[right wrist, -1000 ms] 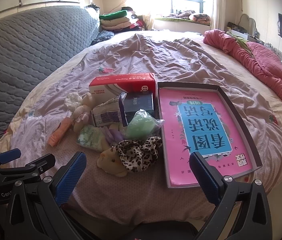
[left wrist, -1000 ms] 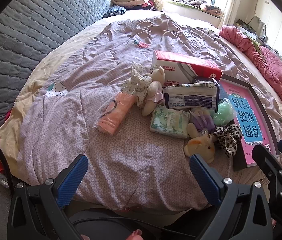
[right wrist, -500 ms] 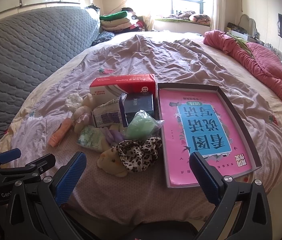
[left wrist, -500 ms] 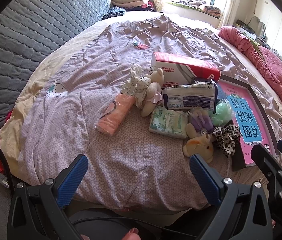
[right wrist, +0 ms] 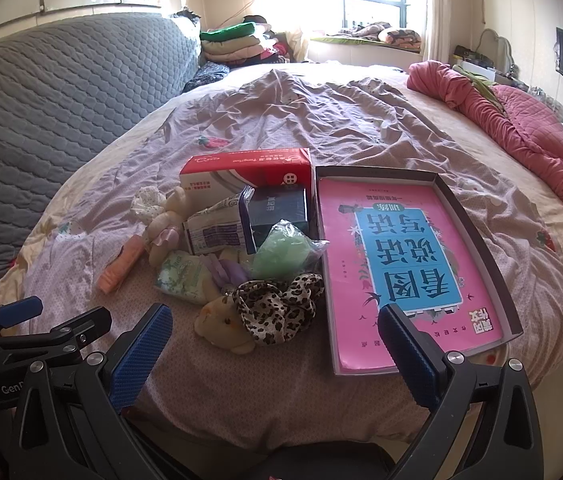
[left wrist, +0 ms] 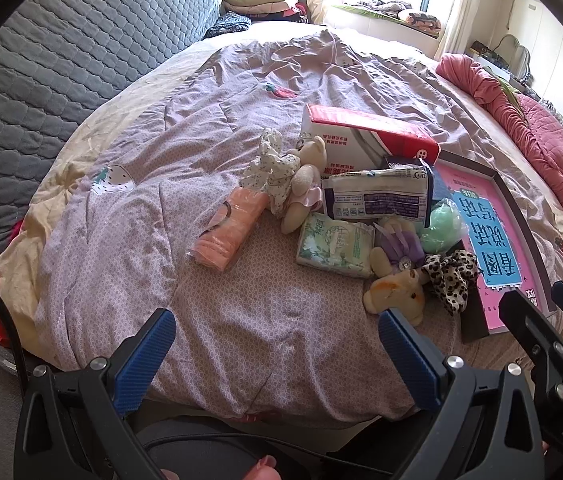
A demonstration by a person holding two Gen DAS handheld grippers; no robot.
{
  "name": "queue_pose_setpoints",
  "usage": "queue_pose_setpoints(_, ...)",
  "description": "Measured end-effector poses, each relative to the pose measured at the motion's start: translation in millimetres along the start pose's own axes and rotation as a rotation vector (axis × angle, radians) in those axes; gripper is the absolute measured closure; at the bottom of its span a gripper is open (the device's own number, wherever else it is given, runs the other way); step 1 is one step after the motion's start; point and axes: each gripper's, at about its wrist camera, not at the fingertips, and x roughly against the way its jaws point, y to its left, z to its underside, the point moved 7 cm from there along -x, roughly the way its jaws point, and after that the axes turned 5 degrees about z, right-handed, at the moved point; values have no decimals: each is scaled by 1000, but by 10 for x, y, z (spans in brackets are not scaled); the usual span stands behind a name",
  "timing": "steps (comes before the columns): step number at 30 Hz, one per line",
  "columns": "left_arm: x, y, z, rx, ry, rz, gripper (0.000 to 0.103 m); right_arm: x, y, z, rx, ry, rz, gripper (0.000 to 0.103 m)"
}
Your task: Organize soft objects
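The bed (right wrist: 361, 128), under a wrinkled lilac quilt, fills the space ahead of both pairs of fingers. Ahead of the right gripper (right wrist: 273, 354), past its right finger, lies a shallow dark tray (right wrist: 477, 240) with a pink and blue book (right wrist: 397, 264) flat inside it. Touching the tray's left wall, well ahead of the fingers, stands a red and white box (right wrist: 249, 172), with a dark blue box (right wrist: 279, 208) leaning in front of it.

The soft things sit in a heap left of the tray — between the two grippers' lines of sight. From the left gripper (left wrist: 275, 354), the white and blue packet (left wrist: 377, 198) lies ahead of the right finger, the floral tissue pack (left wrist: 335, 244) just nearer, and the orange towel roll (left wrist: 231, 230) ahead and slightly left of centre. A cream plush bear (left wrist: 305, 188) lies between roll and packet. A green mesh puff in a bag (right wrist: 285, 250) rests against the tray wall. Nearest the right gripper's left finger — yet still apart from it — are a leopard-print scrunchie (right wrist: 277, 308) and a small yellow plush (right wrist: 221, 324), touching each other.

Both grippers hover short of the heap, fingers spread wide, holding nothing.
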Motion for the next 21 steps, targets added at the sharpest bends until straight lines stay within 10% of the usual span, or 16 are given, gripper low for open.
queue_pose_setpoints(21,-414,337,-337,99,32,87,1,-414,-57,-2,33,106,-27,0)
